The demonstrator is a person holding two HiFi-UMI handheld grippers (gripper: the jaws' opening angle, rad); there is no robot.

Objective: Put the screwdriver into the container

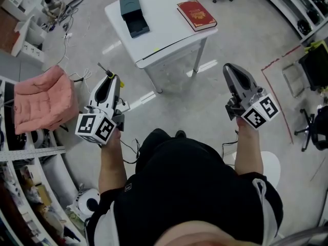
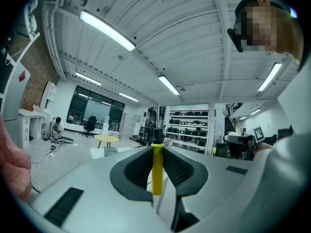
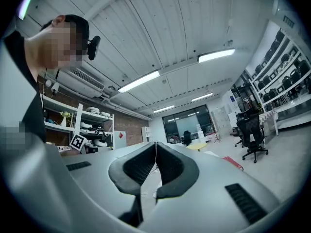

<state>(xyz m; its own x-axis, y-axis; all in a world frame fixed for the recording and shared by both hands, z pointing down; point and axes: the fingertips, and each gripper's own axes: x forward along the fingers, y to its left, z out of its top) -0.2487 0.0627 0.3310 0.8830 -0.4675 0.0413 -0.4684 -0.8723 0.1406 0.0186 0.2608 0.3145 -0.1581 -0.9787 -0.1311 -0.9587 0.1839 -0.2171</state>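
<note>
At the left of the head view, the left gripper was raised in front of the person, clamped on the screwdriver, whose dark shaft poked out past the jaw tips toward the white table. The tool hung in the air, well short of the tabletop's near corner. The dark container sat by the tabletop's left corner, with a red book by the right corner. The right gripper was held up on the other side, carrying nothing. Along the left gripper's own view, the left gripper pinched the yellow handle of the screwdriver across its width, upright between the two pads. Only a short stretch of that round handle was held, so I judged that it could swivel or slide in the pads on the way to the table. This view looked out over the room and ceiling and showed neither table nor container. Along the right gripper's view, the right gripper had its jaws pressed together on nothing. The main risk looked to be a release off target: the container seemed small and lay close to the tabletop's left edge. A tilted screwdriver could therefore catch its rim, nudge it toward that edge, or roll off onto the floor.
</note>
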